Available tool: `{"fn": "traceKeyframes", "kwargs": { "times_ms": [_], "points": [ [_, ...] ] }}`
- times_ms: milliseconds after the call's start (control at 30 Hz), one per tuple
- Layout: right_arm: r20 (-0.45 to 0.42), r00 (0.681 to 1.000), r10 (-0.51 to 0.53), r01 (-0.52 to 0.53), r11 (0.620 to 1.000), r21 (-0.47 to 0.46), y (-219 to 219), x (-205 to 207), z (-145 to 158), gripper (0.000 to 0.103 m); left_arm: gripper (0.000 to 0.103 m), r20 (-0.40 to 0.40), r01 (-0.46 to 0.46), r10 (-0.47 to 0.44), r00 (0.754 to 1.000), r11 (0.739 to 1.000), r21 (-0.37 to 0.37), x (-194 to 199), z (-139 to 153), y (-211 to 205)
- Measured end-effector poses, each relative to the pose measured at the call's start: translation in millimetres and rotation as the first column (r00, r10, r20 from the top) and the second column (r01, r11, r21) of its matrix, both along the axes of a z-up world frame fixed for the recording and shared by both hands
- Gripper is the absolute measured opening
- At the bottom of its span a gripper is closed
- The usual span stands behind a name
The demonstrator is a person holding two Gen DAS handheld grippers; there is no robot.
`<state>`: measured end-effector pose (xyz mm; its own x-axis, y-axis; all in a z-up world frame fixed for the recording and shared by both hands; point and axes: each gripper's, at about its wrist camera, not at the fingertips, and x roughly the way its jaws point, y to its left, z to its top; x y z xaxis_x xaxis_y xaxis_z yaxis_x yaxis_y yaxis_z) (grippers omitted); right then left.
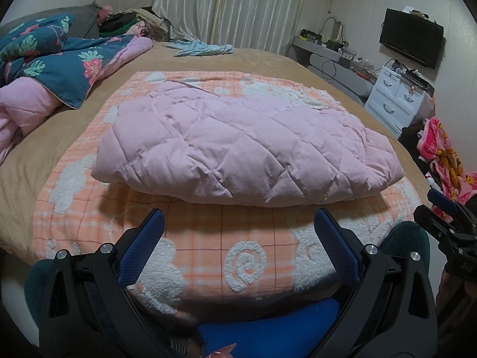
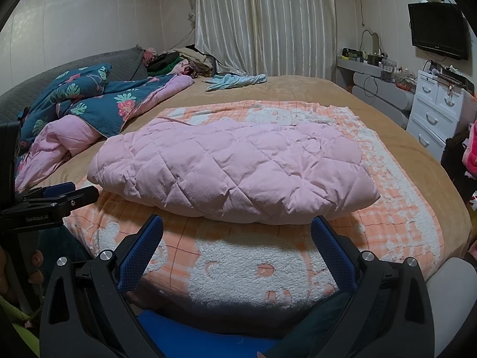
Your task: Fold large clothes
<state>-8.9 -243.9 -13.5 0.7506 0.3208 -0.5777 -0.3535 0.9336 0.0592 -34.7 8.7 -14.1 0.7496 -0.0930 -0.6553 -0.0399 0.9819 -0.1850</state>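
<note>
Both claws held wide apart and empty: left gripper (image 1: pixel 238 232) and right gripper (image 2: pixel 237 235) each with blue pads spread, nothing between them, hovering low over the near edge of the bed. Straight ahead of both, just beyond the fingertips, lay the pink quilted garment (image 1: pixel 238 146), already doubled into a thick, puffy bundle and resting on the orange-and-white checked blanket (image 1: pixel 208 256), which passed under the fingers and draped toward the person. Probably laid on that blanket to give the bundle a flat, clean surface for folding, and centred so that either claw could reach an end. Off to the right of the left claw, the other tool's black frame at the picture's edge; to the left of the right claw, its partner likewise, so the two stood side by side, near the garment's two ends. Well beyond and to the left, a rumpled floral quilt (image 2: pixel 86 101), untouched; farther ahead, a pale blue cloth (image 2: pixel 235 81) near the curtain. Judged: fold largely made, with claws open either for a further fold or for release.
</note>
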Motion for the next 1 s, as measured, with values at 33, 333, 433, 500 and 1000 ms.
{"fn": "traceKeyframes", "kwargs": {
  "times_ms": [33,333,433,500,1000],
  "points": [
    [0.001,1.0,0.0,0.0,1.0,-0.002,-0.3,0.1,1.1,0.099,0.094,0.003,0.0,0.0,1.0,1.0,0.0,-0.9,0.8,0.4],
    [0.011,1.0,-0.007,0.007,1.0,-0.012,-1.1,-1.4,3.7,0.099,0.094,0.018,-0.011,0.01,1.0,1.0,0.017,-4.6,2.1,0.2],
    [0.011,1.0,-0.007,0.007,1.0,-0.012,-1.0,-1.5,3.6,0.099,0.094,0.021,-0.002,0.002,1.0,1.0,0.008,-5.0,2.1,-0.7],
    [0.011,1.0,-0.009,0.009,1.0,-0.011,-1.4,-1.1,3.8,0.099,0.094,0.027,0.01,-0.01,1.0,1.0,-0.006,-5.4,2.7,-1.1],
    [-0.009,1.0,-0.021,0.021,1.0,-0.001,-6.8,8.6,-3.6,0.099,0.094,-0.004,0.006,-0.006,1.0,0.999,-0.034,4.7,-5.2,0.0]
  ]
}}
